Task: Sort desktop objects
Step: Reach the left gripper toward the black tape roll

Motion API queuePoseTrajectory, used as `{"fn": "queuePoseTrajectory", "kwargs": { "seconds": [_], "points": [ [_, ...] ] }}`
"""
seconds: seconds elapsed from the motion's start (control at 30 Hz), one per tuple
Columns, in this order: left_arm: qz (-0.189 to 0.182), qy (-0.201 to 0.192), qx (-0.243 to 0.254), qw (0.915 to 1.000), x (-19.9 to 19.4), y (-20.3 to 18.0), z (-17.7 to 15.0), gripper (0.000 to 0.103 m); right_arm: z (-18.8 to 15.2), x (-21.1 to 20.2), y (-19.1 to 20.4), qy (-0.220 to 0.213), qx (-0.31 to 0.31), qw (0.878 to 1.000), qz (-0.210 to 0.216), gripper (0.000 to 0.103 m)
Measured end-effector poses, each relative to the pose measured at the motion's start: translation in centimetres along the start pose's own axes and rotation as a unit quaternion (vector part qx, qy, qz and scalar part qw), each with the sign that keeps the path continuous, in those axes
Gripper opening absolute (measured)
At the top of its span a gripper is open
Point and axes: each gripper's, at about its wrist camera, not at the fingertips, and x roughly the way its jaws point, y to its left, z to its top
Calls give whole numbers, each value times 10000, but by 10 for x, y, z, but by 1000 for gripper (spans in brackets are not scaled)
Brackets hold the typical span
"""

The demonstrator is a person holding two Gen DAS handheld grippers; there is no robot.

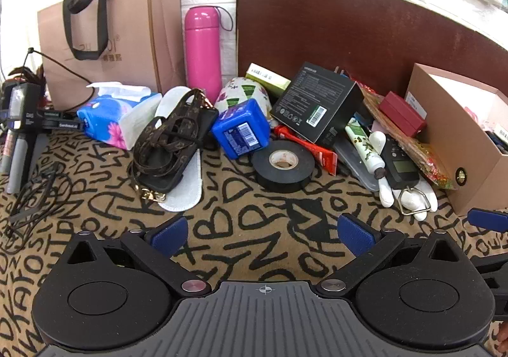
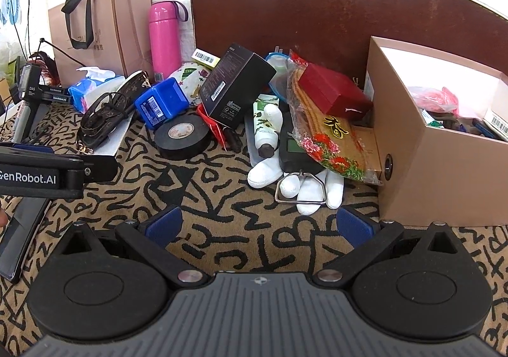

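Black roll of electrical tape (image 1: 283,165) flat on the letter-patterned surface (image 1: 241,230), just in front of a blue plastic box (image 1: 240,129) and a tilted black carton (image 1: 317,103). White gloves (image 2: 304,182) under a handheld scale (image 2: 295,150), beside an open cardboard box (image 2: 438,166) at right. Pink flask (image 1: 203,49) upright at back, near a paper bag (image 1: 104,33). Left tool (image 1: 263,238) spread wide, holding nothing; right tool (image 2: 258,230) likewise wide and empty.

One tape roll (image 1: 283,165), one pink flask (image 1: 203,49), one blue box (image 1: 240,128), one black box (image 1: 319,106), one red box (image 1: 402,113), one paper bag (image 1: 104,33), one tissue pack (image 1: 116,115), two tubes (image 1: 365,147).
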Motion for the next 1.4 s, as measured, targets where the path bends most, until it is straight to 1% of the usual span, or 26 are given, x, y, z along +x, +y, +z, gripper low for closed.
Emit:
{"fn": "queuePoseTrajectory", "kwargs": {
  "seconds": [0.53,0.63,0.73,0.9,0.93,1.0,1.07,1.13,1.3,1.4],
  "points": [
    [-125,73,24,9999,16,3,5,103,4,16,4,115,-67,9999,-28,103],
    [-143,54,9,9999,19,7,5,103,4,20,8,141,-147,9997,143,103],
    [-230,110,-122,9996,24,15,7,103,5,25,13,167,-233,9990,343,103],
    [-592,172,-268,9977,35,27,12,103,10,35,25,99,-474,9962,718,103],
    [-637,170,-253,9975,37,28,14,103,11,37,29,86,-543,9955,775,101],
    [-713,153,-184,9972,42,27,18,103,14,44,34,85,-636,9934,951,94],
    [-793,150,-96,9967,48,26,22,103,17,52,38,134,-671,9918,1077,84],
    [-881,176,5,9960,58,25,28,99,20,61,42,179,-738,9909,1111,78],
    [-1136,358,146,9928,83,23,37,90,27,79,46,185,-830,9893,1184,76],
    [-1217,450,166,9914,100,23,40,86,32,92,48,205,-905,9877,1257,69]
  ]
}}
